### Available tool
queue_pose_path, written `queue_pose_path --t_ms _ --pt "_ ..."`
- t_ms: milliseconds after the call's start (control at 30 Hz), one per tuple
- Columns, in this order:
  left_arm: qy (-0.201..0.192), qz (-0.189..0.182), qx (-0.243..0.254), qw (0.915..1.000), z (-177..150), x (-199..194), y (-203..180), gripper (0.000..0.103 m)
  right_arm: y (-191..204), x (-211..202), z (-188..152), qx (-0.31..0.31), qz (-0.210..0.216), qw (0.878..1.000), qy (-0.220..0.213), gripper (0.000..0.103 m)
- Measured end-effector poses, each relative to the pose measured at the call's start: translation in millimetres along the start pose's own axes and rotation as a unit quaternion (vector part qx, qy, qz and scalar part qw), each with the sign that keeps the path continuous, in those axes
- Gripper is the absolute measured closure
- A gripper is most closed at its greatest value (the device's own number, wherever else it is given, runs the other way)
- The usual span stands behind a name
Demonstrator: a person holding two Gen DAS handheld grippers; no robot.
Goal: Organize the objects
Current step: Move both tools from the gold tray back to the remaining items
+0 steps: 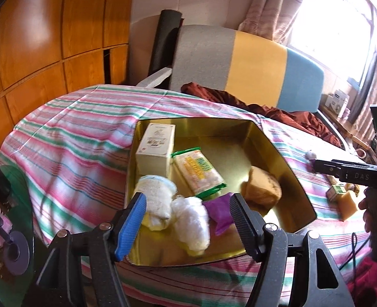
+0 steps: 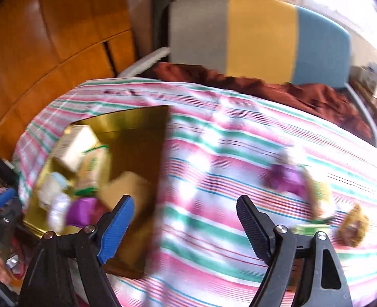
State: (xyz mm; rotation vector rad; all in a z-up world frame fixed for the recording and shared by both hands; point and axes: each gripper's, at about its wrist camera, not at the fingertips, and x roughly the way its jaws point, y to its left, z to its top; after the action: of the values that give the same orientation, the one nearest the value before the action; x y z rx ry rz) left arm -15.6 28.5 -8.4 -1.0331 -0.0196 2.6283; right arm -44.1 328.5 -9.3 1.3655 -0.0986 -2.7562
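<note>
Several items are already gathered in the gold tin (image 1: 285, 153) at frame centre; loose purple packet (image 2: 285, 179) lies right. Both left gripper (image 1: 188, 220) and right gripper (image 2: 185, 220) are held spread, empty. Motion blur could cause a mistimed grasp.

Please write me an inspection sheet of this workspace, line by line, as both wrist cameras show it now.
Surface: pink, green and white striped bedcover, wrinkled.
Job's things: open gold metal tin on the bedcover, holding a cream carton, a green-edged yellow packet, white fluffy bundles, a purple pouch and a tan block.
Clutter: blurred purple, yellow and green items loose on the cover, right of the tin.
Grippers: left gripper open above the tin's near end; right gripper open above the cover.
Cables: black cord at the bed's right edge.
Surroundings: wooden wardrobe, grey-yellow-blue headboard, maroon cloth, curtained window.
</note>
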Motion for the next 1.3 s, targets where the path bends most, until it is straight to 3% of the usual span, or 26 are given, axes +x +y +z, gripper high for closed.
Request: queue_pose_path --t_ms 233,367,467,533,600,733,1000,1133,1300 --pt "-0.005 -0.027 0.034 0.9990 14 -1 -32 0.032 -100 -26 -5 0.065 -0.092 0.993 -0.024 0.019" --pt "-0.011 -0.049 0.063 0.9968 23 -2 -60 0.028 -163 -38 -11 0.133 -0.148 0.978 -0.056 0.018" --pt "-0.004 -0.073 0.082 0.9940 30 3 -86 0.027 -207 -37 -30 0.208 -0.176 0.960 -0.070 0.018" --pt "-0.002 -0.087 0.098 0.9913 34 5 -105 0.027 -237 -31 -45 0.290 -0.168 0.941 -0.043 0.018" --pt "0.009 -0.108 0.107 0.9883 36 11 -125 0.027 -260 -35 -56 0.356 -0.136 0.923 -0.049 0.018" --pt "0.037 -0.149 0.114 0.9815 42 26 -166 0.027 -274 -41 -66 0.399 -0.113 0.908 -0.055 0.018" --pt "0.070 -0.175 0.154 0.9698 50 56 -233 0.027 -264 -39 -60 0.384 -0.085 0.918 -0.059 0.018" --pt "0.113 -0.189 0.139 0.9656 49 79 -250 0.027 -263 -40 -58 0.378 -0.082 0.920 -0.066 0.018" --pt "0.122 -0.162 0.180 0.9625 49 104 -269 0.034 -266 -42 -58 0.384 -0.072 0.918 -0.072 0.018"
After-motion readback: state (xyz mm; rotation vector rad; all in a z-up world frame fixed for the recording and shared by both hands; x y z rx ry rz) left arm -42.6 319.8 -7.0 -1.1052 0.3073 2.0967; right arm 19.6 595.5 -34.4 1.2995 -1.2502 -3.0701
